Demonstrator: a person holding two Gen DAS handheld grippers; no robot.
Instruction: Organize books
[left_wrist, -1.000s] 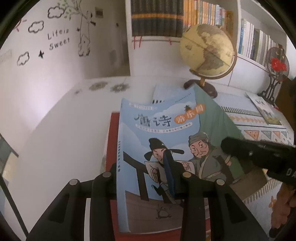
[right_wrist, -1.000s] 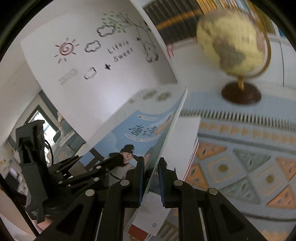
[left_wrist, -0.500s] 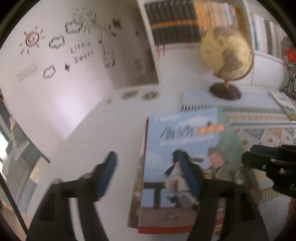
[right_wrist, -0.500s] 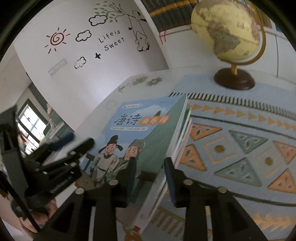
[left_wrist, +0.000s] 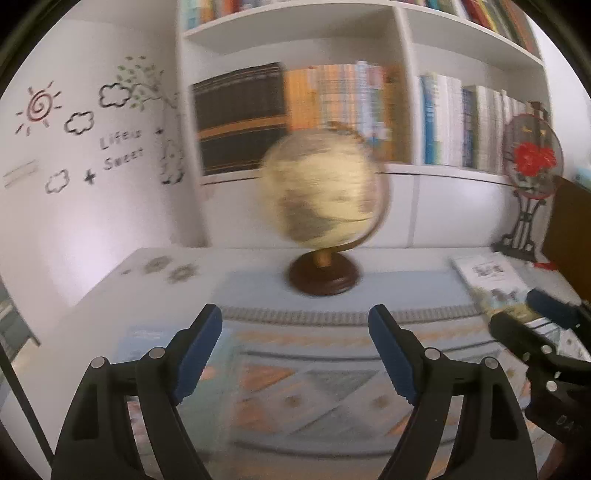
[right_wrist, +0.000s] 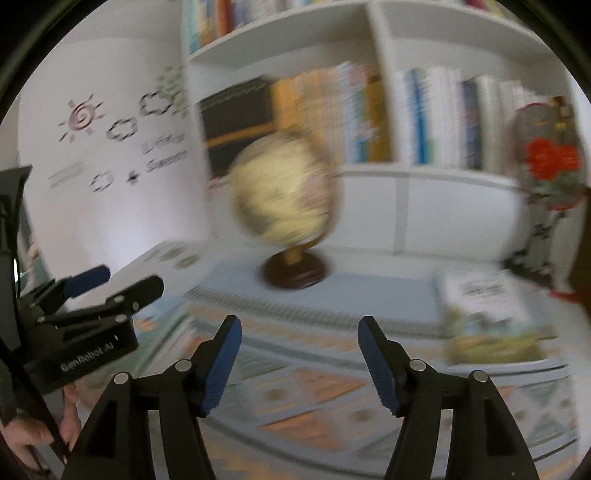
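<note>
left tongs (left_wrist: 295, 325): opening, nothing between ribbed blue pads
right tongs (right_wrist: 299, 334): opening, empty
globe (left_wrist: 323, 194): round, cream, dark wooden base

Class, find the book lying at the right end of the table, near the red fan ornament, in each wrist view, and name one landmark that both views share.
Left wrist view: the book lies at the right edge, behind the right gripper.
Right wrist view: the book lies right of centre, beyond the open fingers.
Shared landmark: the globe, left of the book in both.
</note>
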